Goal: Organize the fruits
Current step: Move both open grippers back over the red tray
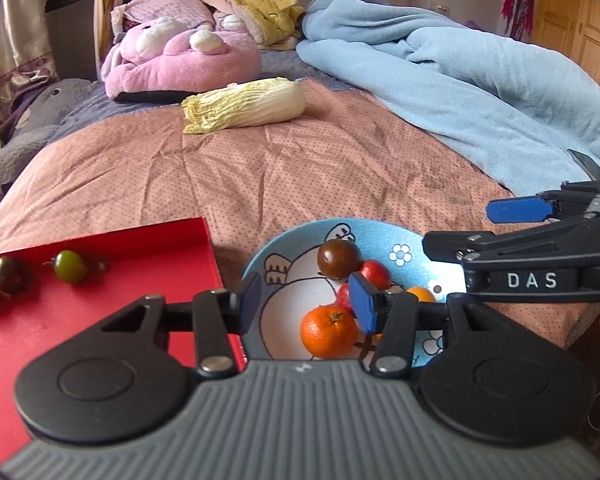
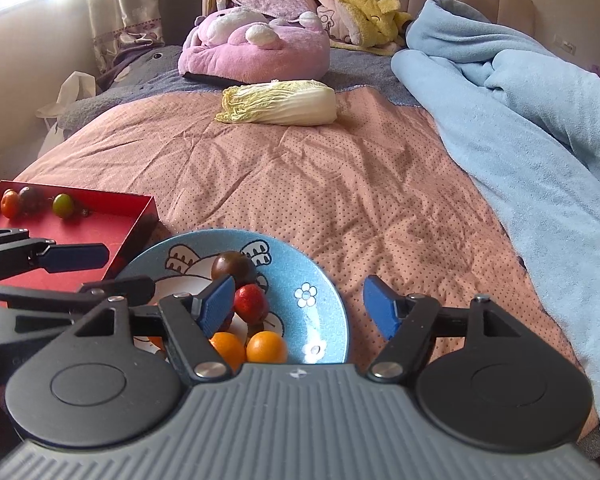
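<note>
Both your claws are open and hold nothing: your left gripper (image 1: 306,304) and your right gripper (image 2: 300,308) hang over the blue plate (image 2: 324,300). On the plate sit a dark tomato (image 2: 232,266), a red one (image 2: 252,303) and two oranges (image 2: 266,346). The red tray (image 1: 100,312) just beside it holds a green tomato (image 1: 70,266), a dark one and an orange one.

A bed with a pink dotted quilt (image 2: 300,184) carried everything. Under the right claw lay a blue plate (image 2: 320,292); left of it a red tray (image 2: 136,216); far ahead a cabbage (image 2: 284,106), plush toys (image 2: 256,54), a blue blanket (image 2: 520,120).
</note>
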Available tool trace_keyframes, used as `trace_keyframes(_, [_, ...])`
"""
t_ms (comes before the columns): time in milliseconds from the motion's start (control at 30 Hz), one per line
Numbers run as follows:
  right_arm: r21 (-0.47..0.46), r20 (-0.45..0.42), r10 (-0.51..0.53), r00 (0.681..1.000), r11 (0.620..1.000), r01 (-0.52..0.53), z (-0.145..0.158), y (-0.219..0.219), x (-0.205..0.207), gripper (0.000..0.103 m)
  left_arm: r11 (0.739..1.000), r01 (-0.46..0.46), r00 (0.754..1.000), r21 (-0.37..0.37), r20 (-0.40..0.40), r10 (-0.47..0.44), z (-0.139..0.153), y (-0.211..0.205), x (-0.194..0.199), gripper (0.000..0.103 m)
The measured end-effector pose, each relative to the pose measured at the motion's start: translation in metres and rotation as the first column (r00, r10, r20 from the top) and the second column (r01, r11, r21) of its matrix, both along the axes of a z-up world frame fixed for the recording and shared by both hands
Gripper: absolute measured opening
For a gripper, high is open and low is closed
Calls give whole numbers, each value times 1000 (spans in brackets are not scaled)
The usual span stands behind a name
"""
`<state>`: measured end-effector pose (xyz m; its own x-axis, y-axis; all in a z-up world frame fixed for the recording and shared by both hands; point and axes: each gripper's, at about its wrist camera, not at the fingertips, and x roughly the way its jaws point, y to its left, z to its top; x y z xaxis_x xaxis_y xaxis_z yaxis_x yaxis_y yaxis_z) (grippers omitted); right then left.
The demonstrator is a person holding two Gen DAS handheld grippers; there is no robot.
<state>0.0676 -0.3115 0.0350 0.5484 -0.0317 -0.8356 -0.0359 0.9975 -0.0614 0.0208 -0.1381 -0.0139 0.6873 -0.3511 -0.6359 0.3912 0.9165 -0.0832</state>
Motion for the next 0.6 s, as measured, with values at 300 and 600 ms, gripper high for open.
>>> trace_keyframes(300, [42, -11, 52, 999, 998, -52, -1, 16, -2, 76, 986, -161, 986, 42, -35, 163, -2, 27, 15, 51])
trace_keyframes(600, [117, 0, 192, 981, 975, -191, 1, 56, -1, 76, 963, -264, 963, 53, -48, 266, 0, 49, 22, 51])
